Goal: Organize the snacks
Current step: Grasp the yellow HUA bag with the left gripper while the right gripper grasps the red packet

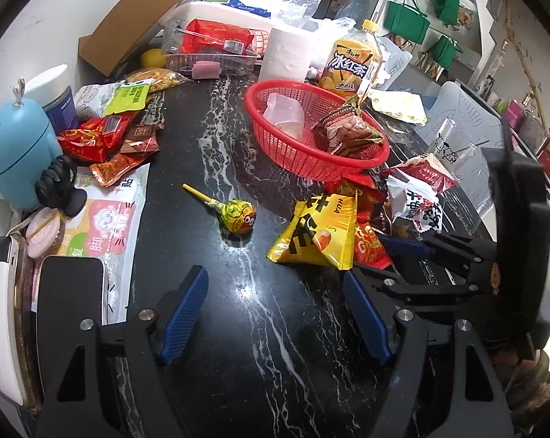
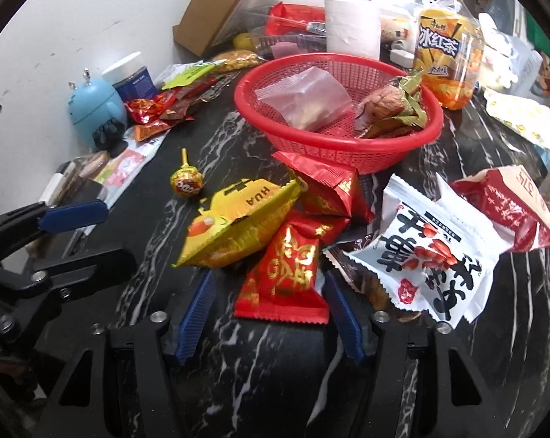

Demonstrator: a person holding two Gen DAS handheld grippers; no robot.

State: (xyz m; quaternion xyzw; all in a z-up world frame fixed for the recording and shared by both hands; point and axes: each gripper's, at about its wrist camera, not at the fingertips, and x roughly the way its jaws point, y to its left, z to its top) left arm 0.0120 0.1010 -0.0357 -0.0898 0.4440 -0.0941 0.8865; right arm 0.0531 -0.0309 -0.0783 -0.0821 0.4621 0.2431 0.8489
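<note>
A red mesh basket (image 2: 333, 153) (image 1: 307, 162) stands mid-table and holds a clear bag (image 2: 304, 102) and a brown-green packet (image 2: 388, 109). In front of it lies a heap of snacks: a yellow packet (image 2: 238, 226) (image 1: 318, 233), a red-gold packet (image 2: 293, 255) and a white packet (image 2: 431, 255). My right gripper (image 2: 267, 275) is open around the red-gold packet, with a gap at its left pad. My left gripper (image 1: 273, 272) is open over bare marble. A wrapped lollipop (image 1: 238, 215) (image 2: 187, 182) lies ahead of it.
An iced-tea bottle (image 2: 446, 47) and a paper roll (image 2: 351, 25) stand behind the basket. More snack packets (image 1: 103, 138), a blue device (image 1: 15, 153), a jar (image 1: 56, 98) and a phone (image 1: 70, 292) crowd the left edge. A cardboard box (image 1: 136, 22) and clear tray (image 1: 209, 47) sit at the back.
</note>
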